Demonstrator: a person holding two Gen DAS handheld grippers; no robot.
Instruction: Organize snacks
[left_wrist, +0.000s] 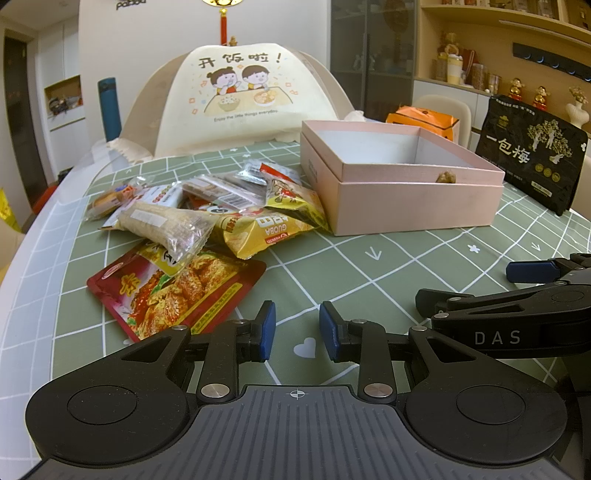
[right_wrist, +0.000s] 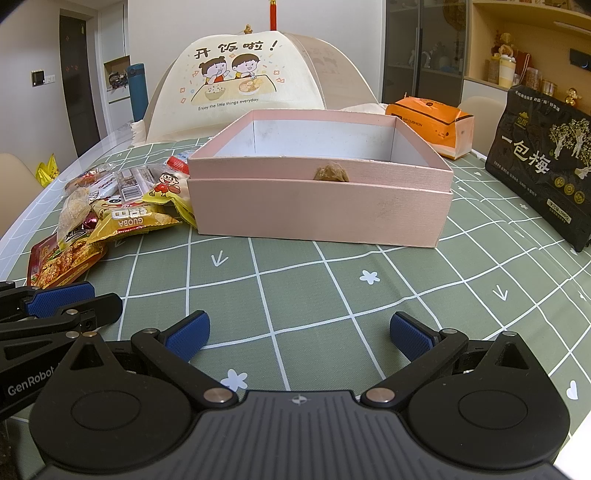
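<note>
A pile of snack packets lies on the green checked tablecloth, left of an open pink box. A red packet lies nearest, just ahead-left of my left gripper, which is open with a narrow gap and empty. In the right wrist view the pile is at left and the pink box straight ahead, its inside showing nothing. My right gripper is wide open and empty above the cloth. Each gripper shows at the edge of the other's view.
A cream mesh food cover stands behind the box. An orange tissue pack and a black plum bag stand at the right. A teal bottle stands at the far left. The table edge curves at left.
</note>
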